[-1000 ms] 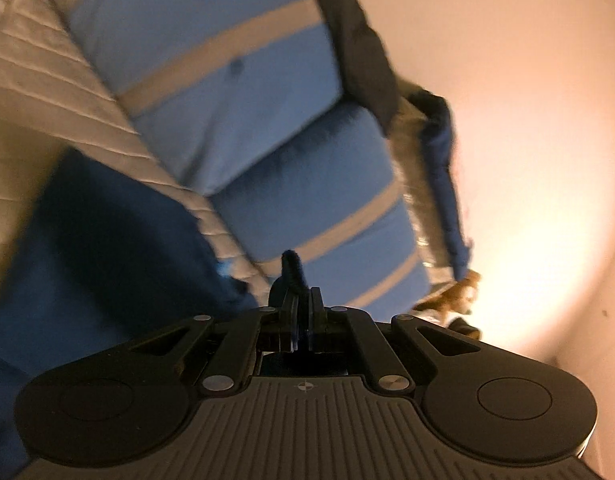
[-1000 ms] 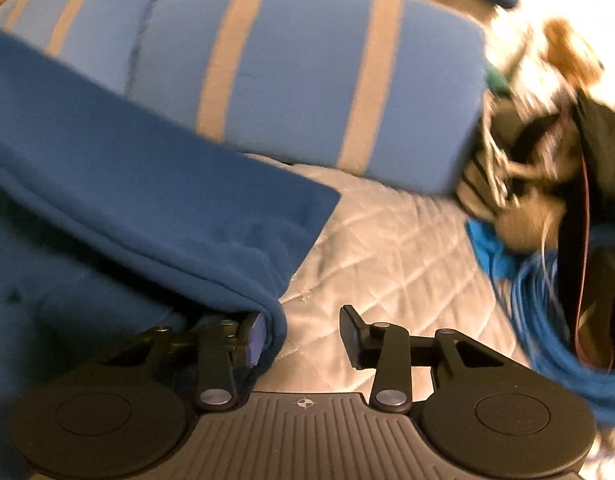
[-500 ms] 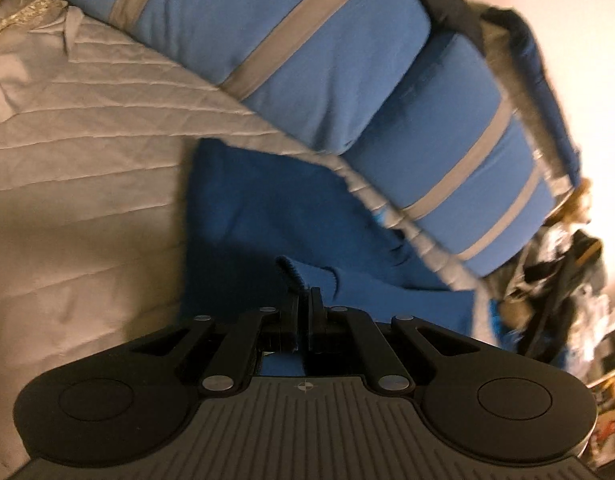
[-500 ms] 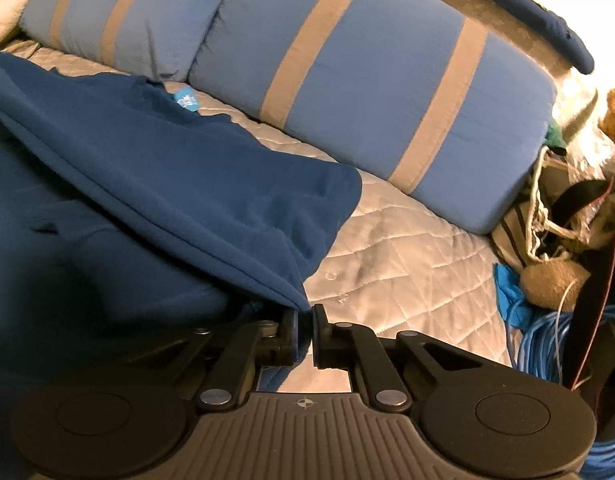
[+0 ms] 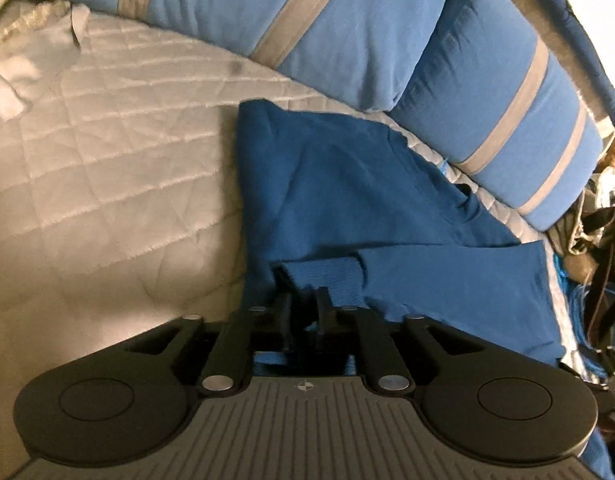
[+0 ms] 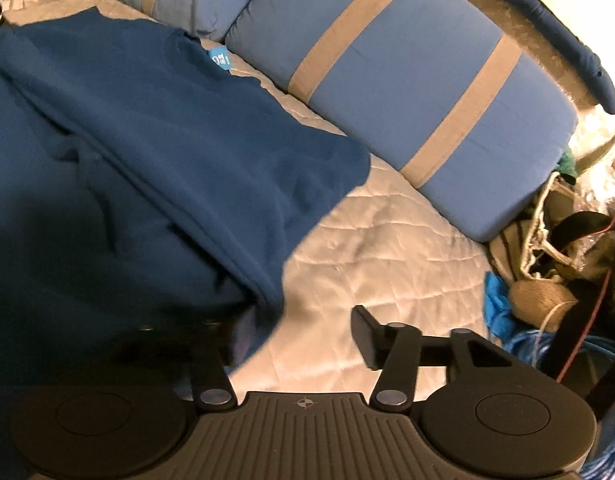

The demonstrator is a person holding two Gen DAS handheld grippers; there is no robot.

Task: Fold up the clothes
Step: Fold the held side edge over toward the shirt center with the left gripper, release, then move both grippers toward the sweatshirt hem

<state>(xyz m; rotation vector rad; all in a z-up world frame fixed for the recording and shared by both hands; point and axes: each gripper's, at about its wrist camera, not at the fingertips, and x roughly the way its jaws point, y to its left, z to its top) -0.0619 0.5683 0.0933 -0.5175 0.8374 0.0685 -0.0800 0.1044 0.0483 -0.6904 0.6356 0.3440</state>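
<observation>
A dark blue sweatshirt (image 5: 339, 184) lies partly folded on the white quilted bed (image 5: 107, 152). Its ribbed cuff (image 5: 327, 276) rests just ahead of my left gripper (image 5: 305, 304), whose jaws stand slightly apart with the cloth loose between them. In the right wrist view the sweatshirt (image 6: 147, 152) fills the left side, a light blue tag (image 6: 219, 59) near its collar. My right gripper (image 6: 303, 328) is open wide. Its left finger is half hidden under the folded hem; its right finger (image 6: 365, 334) is over bare quilt.
Two blue pillows with grey stripes (image 5: 347, 28) (image 6: 419, 80) lie along the bed's far side. A pile of bags, a coiled blue cable (image 6: 547, 344) and other clutter sit beyond the bed's right edge.
Both grippers have opened and let go of the sweatshirt. The sleeve with its cuff now lies folded across the body. The left view dropped from the pillows to the bed.
</observation>
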